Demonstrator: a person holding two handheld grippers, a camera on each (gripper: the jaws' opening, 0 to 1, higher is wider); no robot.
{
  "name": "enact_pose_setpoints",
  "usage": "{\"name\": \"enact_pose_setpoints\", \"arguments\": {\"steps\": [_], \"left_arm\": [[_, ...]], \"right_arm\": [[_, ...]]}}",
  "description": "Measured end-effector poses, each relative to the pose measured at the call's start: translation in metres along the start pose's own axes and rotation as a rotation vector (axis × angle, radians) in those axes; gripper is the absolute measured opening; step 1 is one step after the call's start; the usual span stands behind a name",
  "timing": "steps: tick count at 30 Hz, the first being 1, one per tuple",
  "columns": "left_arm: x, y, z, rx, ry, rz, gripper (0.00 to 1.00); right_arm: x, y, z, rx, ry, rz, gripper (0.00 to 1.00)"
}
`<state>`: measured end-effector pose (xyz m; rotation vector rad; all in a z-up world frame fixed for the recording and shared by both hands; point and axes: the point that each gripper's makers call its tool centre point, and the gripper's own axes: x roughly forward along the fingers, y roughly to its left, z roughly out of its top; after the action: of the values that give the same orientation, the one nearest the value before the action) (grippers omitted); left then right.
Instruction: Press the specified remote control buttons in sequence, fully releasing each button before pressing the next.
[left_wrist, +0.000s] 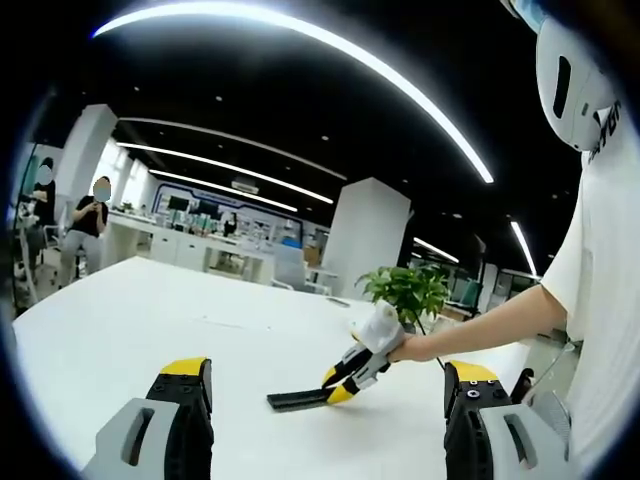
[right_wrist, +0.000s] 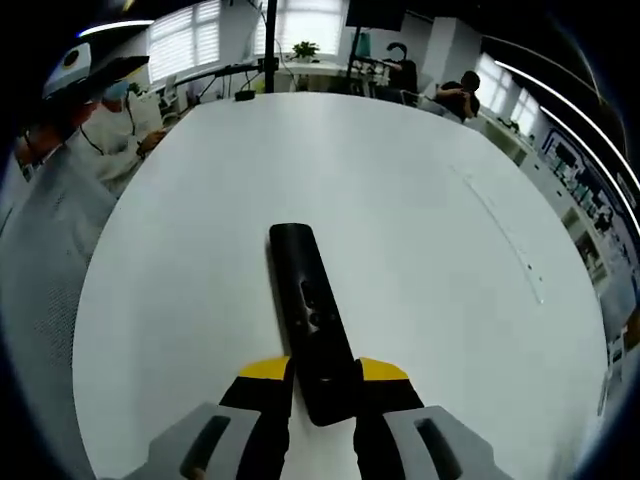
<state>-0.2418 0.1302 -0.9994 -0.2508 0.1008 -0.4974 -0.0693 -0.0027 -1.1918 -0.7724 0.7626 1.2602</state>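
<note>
Black remote control flat on the white table, long axis running straight away from the right gripper, whose yellow-tipped jaws clamp its near end. Left gripper hovering above the table, jaws spread wide, holding nothing. Potted plant behind.

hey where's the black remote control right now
The remote control lies on the white table, its near end clamped between the right gripper's jaws. In the left gripper view it is ahead, in front of a potted plant.
</note>
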Motion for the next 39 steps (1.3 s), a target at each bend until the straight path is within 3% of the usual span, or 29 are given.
{"name": "enact_pose_setpoints", "arguments": {"steps": [8, 12, 19, 22, 29, 30, 34, 39], "left_arm": [[0.001, 0.0, 0.0, -0.002, 0.0, 0.001, 0.99], [0.0, -0.002, -0.001, 0.0, 0.002, -0.002, 0.99], [0.0, -0.002, -0.003, -0.008, 0.005, -0.002, 0.99], [0.001, -0.003, -0.001, -0.009, 0.002, -0.005, 0.99], [0.004, -0.007, 0.002, -0.003, -0.01, -0.016, 0.99], [0.004, -0.008, 0.003, -0.006, -0.013, -0.018, 0.99], [0.003, -0.013, 0.001, -0.006, -0.01, -0.028, 0.99], [0.001, -0.019, -0.003, 0.002, 0.001, -0.04, 0.99]], "right_arm": [[0.004, -0.012, -0.006, 0.021, 0.051, -0.045, 0.23], [0.003, -0.028, -0.01, 0.026, 0.064, -0.099, 0.23], [0.003, -0.031, -0.012, 0.097, 0.04, -0.087, 0.24], [0.002, -0.03, -0.004, 0.235, -0.029, -0.064, 0.26], [-0.023, -0.036, 0.015, 0.45, -0.221, -0.116, 0.39], [-0.036, -0.034, 0.021, 0.499, -0.294, -0.143, 0.4], [-0.066, -0.023, 0.025, 0.583, -0.429, -0.196, 0.51], [-0.104, 0.005, 0.018, 0.658, -0.556, -0.259, 0.65]]}}
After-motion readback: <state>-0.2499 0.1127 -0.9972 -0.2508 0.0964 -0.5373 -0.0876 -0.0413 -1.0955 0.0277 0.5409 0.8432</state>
